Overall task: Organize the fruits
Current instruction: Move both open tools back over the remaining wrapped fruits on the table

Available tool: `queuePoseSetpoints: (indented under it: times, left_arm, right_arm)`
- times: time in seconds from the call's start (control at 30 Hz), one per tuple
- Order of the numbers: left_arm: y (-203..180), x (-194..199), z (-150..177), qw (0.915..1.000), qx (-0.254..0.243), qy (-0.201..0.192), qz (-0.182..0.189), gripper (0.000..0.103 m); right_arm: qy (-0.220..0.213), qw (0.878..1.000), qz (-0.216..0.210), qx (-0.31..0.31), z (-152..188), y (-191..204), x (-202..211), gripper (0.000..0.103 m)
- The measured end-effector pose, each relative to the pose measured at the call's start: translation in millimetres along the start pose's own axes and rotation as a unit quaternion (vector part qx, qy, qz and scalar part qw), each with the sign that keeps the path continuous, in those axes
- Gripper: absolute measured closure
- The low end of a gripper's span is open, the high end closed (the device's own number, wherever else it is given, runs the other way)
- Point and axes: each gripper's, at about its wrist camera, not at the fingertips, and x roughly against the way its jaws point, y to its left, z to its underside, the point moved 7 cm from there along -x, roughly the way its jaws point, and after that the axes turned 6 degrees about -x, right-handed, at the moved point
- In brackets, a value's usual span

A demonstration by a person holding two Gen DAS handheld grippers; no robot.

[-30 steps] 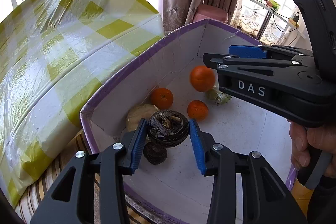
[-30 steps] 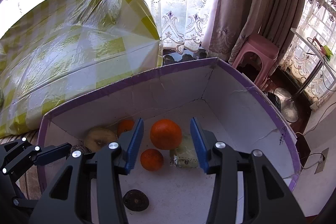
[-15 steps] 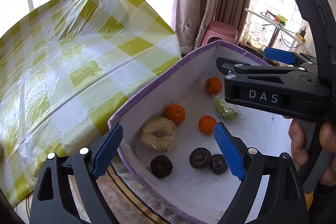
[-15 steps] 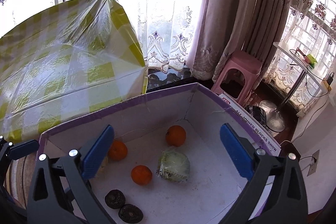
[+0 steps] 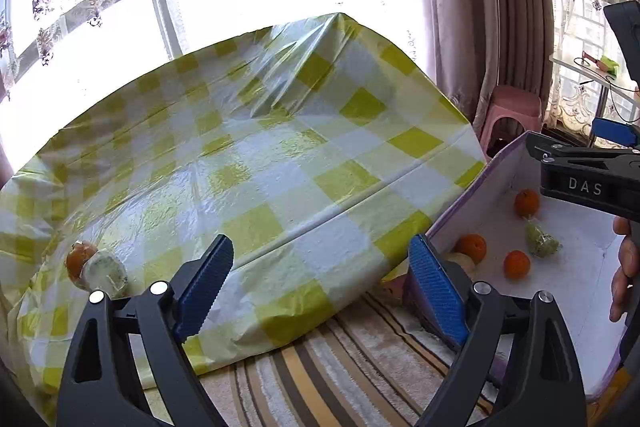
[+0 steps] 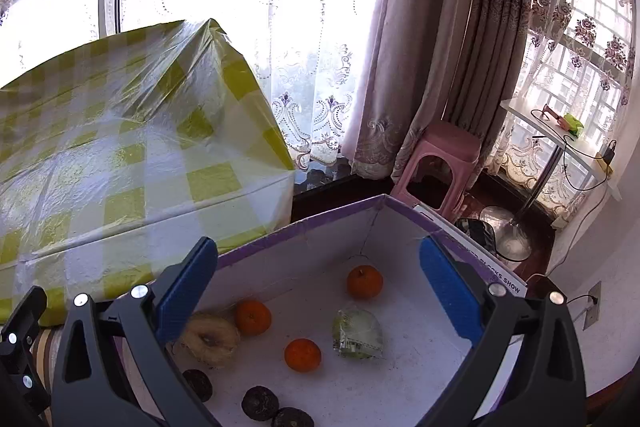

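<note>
Cardboard box (image 6: 304, 233) holds most of the fruit; two pieces wait on the desk (image 5: 280, 155).
My left hand-held gripper (image 5: 320, 291) hangs wide open and empty, level, facing the orange fruit (image 5: 79, 255) and pale fruit (image 5: 105, 271) at the checked cloth's left edge, likely next. My right hand-held gripper (image 6: 320, 291), equally spread and empty, tilts down over the oranges (image 6: 364, 281) in the box.

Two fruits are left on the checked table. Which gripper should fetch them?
Left. The left gripper is open and faces the table, with the fruits at its near left edge. The right gripper, also open, hangs over the box.
</note>
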Motion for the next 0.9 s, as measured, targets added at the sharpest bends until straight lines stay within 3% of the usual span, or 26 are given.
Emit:
queuePoseSetpoints:
  times: [0.27, 0.6, 0.9]
  left_arm:
    - [94, 4, 32, 0.9925, 0.101, 0.04, -0.057, 0.016]
    - [167, 15, 69, 0.9814, 0.177, 0.043, -0.061, 0.018]
    - [212, 13, 99, 0.9615, 0.268, 0.052, -0.03, 0.026]
  right_arm:
    - [0.027, 0.994, -0.105, 0.018, 12, 76, 13, 0.002]
    - [0.051, 0.978, -0.185, 0.081, 43, 184, 34, 0.002]
    - [0.061, 0.963, -0.235, 0.114, 66, 250, 52, 0.004]
